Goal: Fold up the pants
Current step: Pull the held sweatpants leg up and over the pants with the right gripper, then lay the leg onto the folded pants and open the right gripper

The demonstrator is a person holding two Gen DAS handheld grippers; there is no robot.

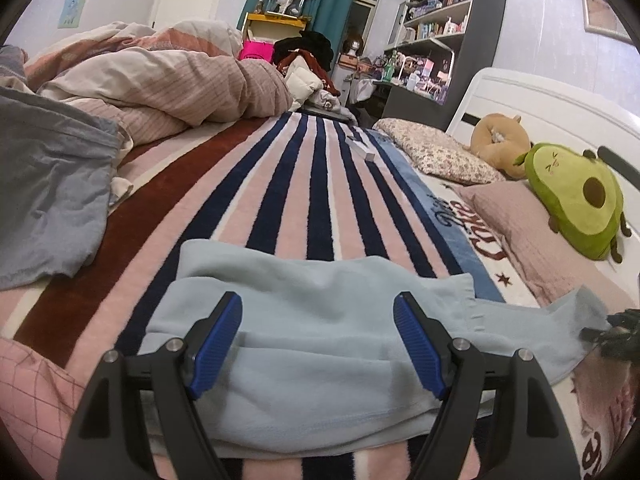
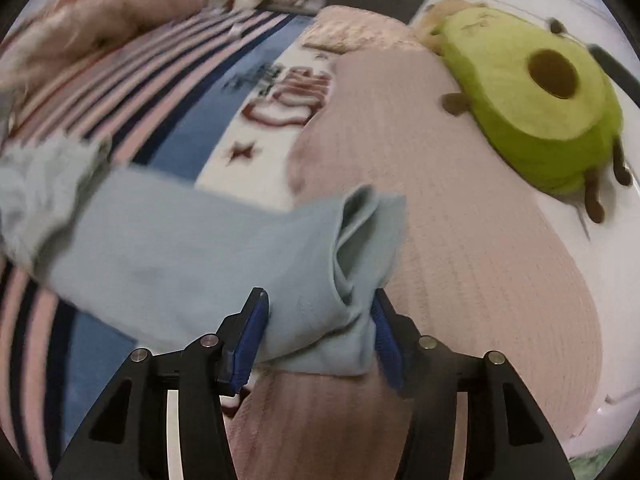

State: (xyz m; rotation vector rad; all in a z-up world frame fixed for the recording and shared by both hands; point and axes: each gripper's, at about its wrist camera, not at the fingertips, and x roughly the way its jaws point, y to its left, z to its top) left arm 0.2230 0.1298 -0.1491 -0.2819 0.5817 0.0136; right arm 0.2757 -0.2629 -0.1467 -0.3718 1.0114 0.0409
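The left gripper [image 1: 318, 336] hovers wide open over the light blue pants [image 1: 320, 320], which stretch crosswise over the striped blanket [image 1: 304, 184] toward the right gripper [image 2: 320, 328], clamped on their leg end beside the pink pillow [image 2: 480, 260].

Pants [image 1: 320, 344]: soft matt fleece cloth, pale blue. My left gripper [image 1: 318, 344]: matt black plastic, ribbed blue pads [image 1: 420, 344], metal pins. Blanket [image 1: 304, 184]: plush pile. Avocado toy [image 1: 576, 196]: short plush.

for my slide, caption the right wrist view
Right claw grips the light blue pants cuff over a pink pillow.
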